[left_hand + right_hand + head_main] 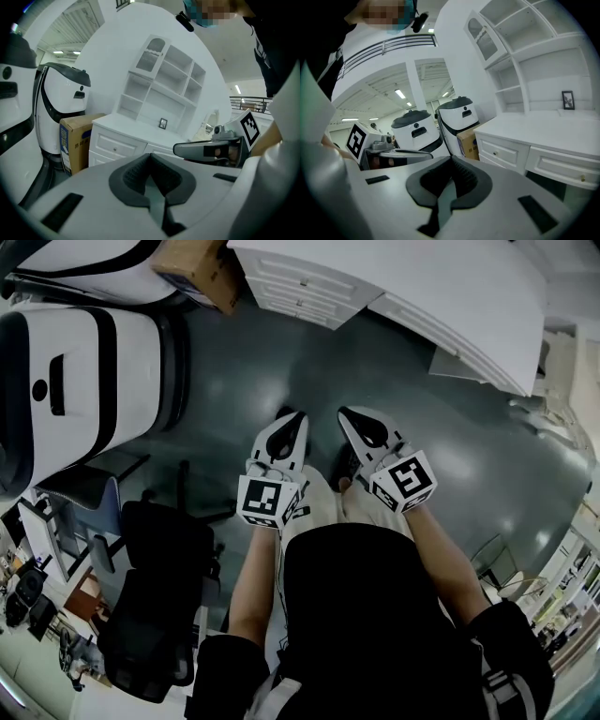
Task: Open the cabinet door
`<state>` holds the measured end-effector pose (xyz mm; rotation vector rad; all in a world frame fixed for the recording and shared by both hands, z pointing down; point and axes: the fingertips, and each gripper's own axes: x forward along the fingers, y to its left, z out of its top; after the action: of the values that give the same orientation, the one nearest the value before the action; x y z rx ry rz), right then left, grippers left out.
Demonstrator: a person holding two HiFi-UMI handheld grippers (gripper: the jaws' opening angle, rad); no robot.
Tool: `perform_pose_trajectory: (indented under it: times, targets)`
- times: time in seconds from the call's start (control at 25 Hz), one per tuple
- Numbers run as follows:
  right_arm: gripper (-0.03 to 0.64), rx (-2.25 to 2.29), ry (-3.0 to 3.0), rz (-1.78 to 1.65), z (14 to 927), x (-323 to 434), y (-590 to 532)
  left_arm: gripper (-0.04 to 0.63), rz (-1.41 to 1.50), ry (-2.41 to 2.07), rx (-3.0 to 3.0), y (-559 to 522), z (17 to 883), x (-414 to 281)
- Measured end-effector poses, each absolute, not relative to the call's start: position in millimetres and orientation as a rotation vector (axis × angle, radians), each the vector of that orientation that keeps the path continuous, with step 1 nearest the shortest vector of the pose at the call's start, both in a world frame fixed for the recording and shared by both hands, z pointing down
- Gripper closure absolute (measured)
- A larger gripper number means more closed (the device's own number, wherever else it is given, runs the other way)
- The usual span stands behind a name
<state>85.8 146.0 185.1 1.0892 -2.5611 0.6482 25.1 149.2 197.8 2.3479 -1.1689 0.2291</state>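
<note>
The white cabinet (pixel 314 287) stands across the dark floor, ahead of both grippers; it has a desk base with drawers and a shelf hutch on top. Its small arched glass door (pixel 155 50) sits at the hutch's upper left and looks closed, as it also does in the right gripper view (pixel 484 40). My left gripper (pixel 292 418) and right gripper (pixel 352 414) are held side by side, pointing at the cabinet and well short of it. The left gripper (pixel 150 158) is shut with nothing in it. The right gripper (pixel 452 162) is also shut and empty.
A cardboard box (pixel 74 140) stands on the floor against the cabinet's left end. Large white machines (pixel 75 381) stand left of it. A black office chair (pixel 155 601) is at my lower left. A small picture frame (pixel 162 123) rests on the desk top.
</note>
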Motion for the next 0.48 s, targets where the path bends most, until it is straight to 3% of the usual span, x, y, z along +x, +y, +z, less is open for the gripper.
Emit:
perform_pose_trajectory:
  times: [0.48]
  targets:
    - [0.6,1.127,-2.465,0.724,266,26,83,0.572,0.235,-1.126,2.288,98,271,-38]
